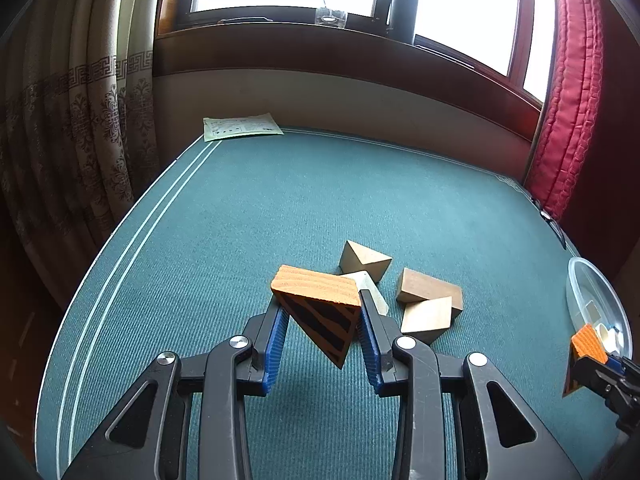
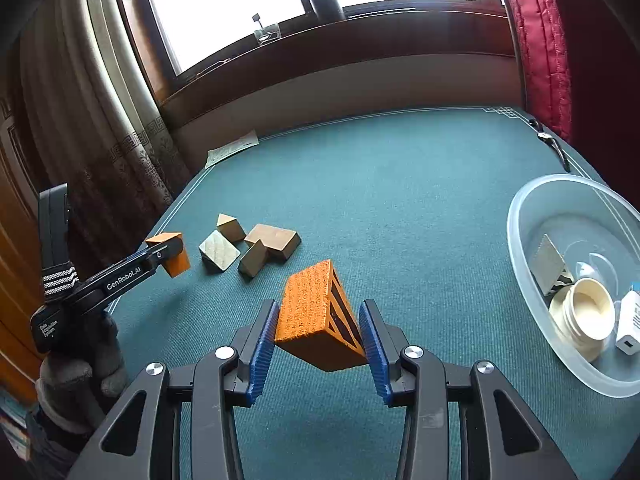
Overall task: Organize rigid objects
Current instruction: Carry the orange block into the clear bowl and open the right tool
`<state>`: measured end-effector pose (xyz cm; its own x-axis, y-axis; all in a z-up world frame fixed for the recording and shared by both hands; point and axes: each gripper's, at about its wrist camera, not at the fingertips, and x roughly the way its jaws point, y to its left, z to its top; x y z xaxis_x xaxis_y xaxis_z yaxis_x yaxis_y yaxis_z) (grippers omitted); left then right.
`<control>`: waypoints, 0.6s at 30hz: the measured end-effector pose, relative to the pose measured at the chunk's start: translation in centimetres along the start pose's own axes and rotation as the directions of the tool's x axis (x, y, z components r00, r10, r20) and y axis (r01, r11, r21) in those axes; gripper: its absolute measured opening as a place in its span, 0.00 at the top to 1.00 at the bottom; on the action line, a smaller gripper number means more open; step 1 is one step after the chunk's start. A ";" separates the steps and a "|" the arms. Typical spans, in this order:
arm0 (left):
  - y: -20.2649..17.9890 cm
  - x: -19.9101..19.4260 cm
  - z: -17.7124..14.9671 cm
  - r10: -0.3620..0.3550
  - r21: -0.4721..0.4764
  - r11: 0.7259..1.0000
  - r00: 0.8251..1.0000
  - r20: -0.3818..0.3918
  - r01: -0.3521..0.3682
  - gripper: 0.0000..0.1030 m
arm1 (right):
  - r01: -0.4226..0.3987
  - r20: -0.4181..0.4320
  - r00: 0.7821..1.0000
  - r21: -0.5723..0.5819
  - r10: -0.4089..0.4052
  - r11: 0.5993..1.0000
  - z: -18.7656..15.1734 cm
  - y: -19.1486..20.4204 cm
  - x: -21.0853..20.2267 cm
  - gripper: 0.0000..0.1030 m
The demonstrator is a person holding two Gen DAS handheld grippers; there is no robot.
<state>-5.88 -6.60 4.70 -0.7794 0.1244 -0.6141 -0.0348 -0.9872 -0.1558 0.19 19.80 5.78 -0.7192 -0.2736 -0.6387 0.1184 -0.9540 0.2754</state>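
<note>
My left gripper (image 1: 322, 316) is shut on an orange wedge block with black stripes (image 1: 320, 304) and holds it above the green table. It also shows in the right wrist view (image 2: 170, 250). My right gripper (image 2: 320, 328) is shut on a second orange striped block (image 2: 316, 316), held above the table left of a clear plastic bowl (image 2: 520, 216). That block shows at the right edge of the left wrist view (image 1: 586, 346). Several plain wooden blocks (image 1: 428, 292) lie in a cluster just beyond the left gripper, also seen in the right wrist view (image 2: 248, 244).
The bowl holds a cream round lid (image 2: 588, 316), a grey block (image 2: 550, 264) and a white box (image 2: 630, 320). A paper sheet (image 1: 240, 126) lies at the table's far left corner. A wristwatch (image 2: 554, 146) lies at the far right edge. Curtains hang left and right.
</note>
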 end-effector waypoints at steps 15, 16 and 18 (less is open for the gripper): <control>-2.2 -2.1 -1.1 -0.022 -0.018 1.000 1.000 0.003 0.022 0.66 | 0.080 0.099 0.991 0.118 -0.092 0.990 1.2 -5.7 -3.9 0.57; -2.5 -2.3 -1.2 -0.026 -0.014 1.000 1.000 0.004 0.026 0.66 | 0.086 0.104 0.990 0.128 -0.100 0.988 1.2 -6.1 -4.2 0.57; -3.2 -2.6 -1.2 -0.034 -0.006 0.999 0.999 0.006 0.034 0.66 | 0.101 0.115 0.986 0.145 -0.118 0.984 1.2 -6.9 -4.6 0.57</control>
<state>-3.02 -3.69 5.86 -0.7816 0.1572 -0.6037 -0.0577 -0.9818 -0.1810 1.85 27.85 7.69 -0.8022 -0.1434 -0.5796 -0.0550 -0.9488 0.3110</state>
